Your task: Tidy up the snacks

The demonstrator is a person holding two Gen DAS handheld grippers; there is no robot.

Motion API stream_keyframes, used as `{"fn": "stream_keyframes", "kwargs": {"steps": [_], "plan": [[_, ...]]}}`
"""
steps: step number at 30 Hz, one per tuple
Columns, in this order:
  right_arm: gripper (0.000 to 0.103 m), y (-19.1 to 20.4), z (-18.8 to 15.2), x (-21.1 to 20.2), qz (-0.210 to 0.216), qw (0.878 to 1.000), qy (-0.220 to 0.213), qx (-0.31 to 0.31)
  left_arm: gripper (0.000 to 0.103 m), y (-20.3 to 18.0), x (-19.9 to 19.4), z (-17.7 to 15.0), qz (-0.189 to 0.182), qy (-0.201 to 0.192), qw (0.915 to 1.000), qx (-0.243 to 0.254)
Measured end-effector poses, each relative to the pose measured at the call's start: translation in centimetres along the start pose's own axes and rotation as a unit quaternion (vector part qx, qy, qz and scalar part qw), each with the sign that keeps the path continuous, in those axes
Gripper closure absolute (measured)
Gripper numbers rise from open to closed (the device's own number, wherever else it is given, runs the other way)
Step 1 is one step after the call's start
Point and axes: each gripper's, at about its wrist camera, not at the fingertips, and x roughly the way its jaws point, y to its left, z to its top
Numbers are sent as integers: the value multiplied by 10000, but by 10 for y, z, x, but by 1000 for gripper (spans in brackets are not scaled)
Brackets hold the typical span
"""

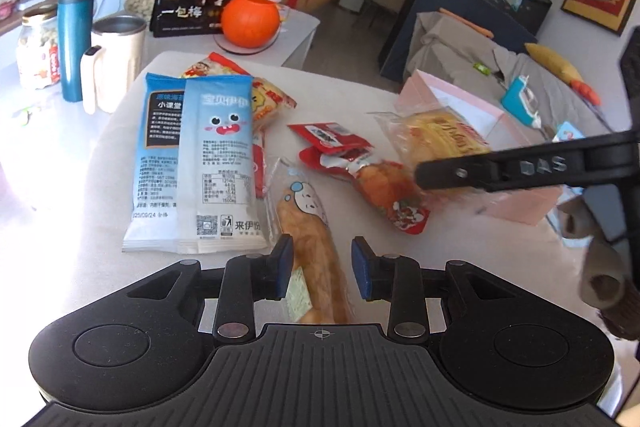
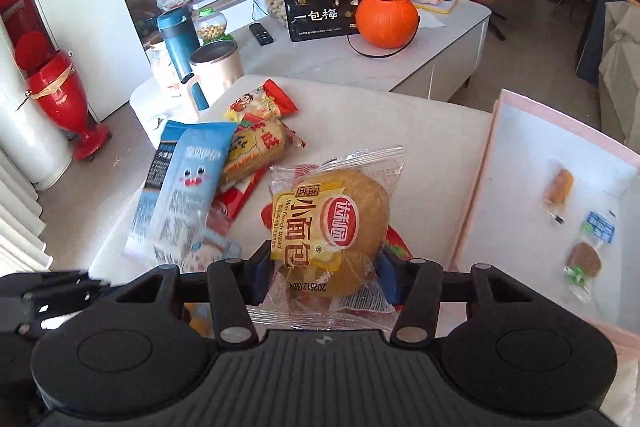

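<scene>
Right gripper (image 2: pixel 322 273): jaws clamped on the French bread packet (image 2: pixel 332 227), beside the pink box (image 2: pixel 476 195).
Left gripper (image 1: pixel 322 267): jaws apart around the long bread stick (image 1: pixel 316 251).

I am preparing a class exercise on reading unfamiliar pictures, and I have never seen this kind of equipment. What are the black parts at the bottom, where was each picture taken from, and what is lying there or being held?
The black parts are two hand-held grippers; a person carries one in each hand. Each has a camera looking forward along its jaws, so each picture is one gripper's own view.

In the left wrist view, the left gripper is open, its jaws on either side of a long bread stick packet lying on the white table.

In the right wrist view, the right gripper is shut on a wrapped mini French bread.

Also on the table are two blue packets, a red snack packet and a pink box containing three small snacks.
</scene>
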Motion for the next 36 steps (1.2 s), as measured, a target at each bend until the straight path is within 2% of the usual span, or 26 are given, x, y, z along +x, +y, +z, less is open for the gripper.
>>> {"fn": "stream_keyframes", "kwargs": {"steps": [2, 4, 8, 13, 14, 16, 17, 20, 23, 26, 28, 32, 36], "plan": [[51, -10, -20, -18, 37, 9999, -82, 109, 65, -5, 6, 0, 232, 39, 9997, 119], [51, -21, -41, -30, -53, 9996, -170, 225, 64, -8, 10, 1, 282, 99, 9995, 140], [51, -40, -81, -40, -474, 9979, -202, 391, 64, -22, 11, 9, -13, 98, 9995, 287], [50, -64, -116, -39, -1020, 9925, -320, 597, 64, -44, 2, 33, -189, -342, 9986, 367], [48, -71, -121, -39, -1058, 9910, -340, 743, 64, -47, 5, 41, -201, -308, 9987, 354], [31, -85, -130, -39, -966, 9884, -394, 1105, 64, -49, 20, 60, -172, -196, 9990, 360], [28, -91, -134, -39, -893, 9868, -444, 1274, 64, -47, 31, 69, -82, -106, 9993, 355], [24, -99, -150, -41, -664, 9824, -898, 1498, 64, -30, 77, 99, 278, 302, 9991, -104], [22, -86, -160, -38, -871, 9826, -1129, 1192, 64, -17, 116, 117, 666, 679, 9945, -445], [19, -75, -158, -34, -1100, 9846, -1005, 910, 61, -22, 145, 124, 1026, 966, 9895, -315], [19, -72, -156, -32, -1170, 9847, -972, 854, 52, -29, 151, 126, 1107, 994, 9887, -190], [17, -76, -158, -33, -1053, 9850, -1008, 927, 51, -42, 155, 124, 953, 1004, 9903, 155], [14, -76, -159, -34, -1011, 9855, -1007, 920, 44, -63, 162, 112, 1135, 920, 9836, 1055]]}}
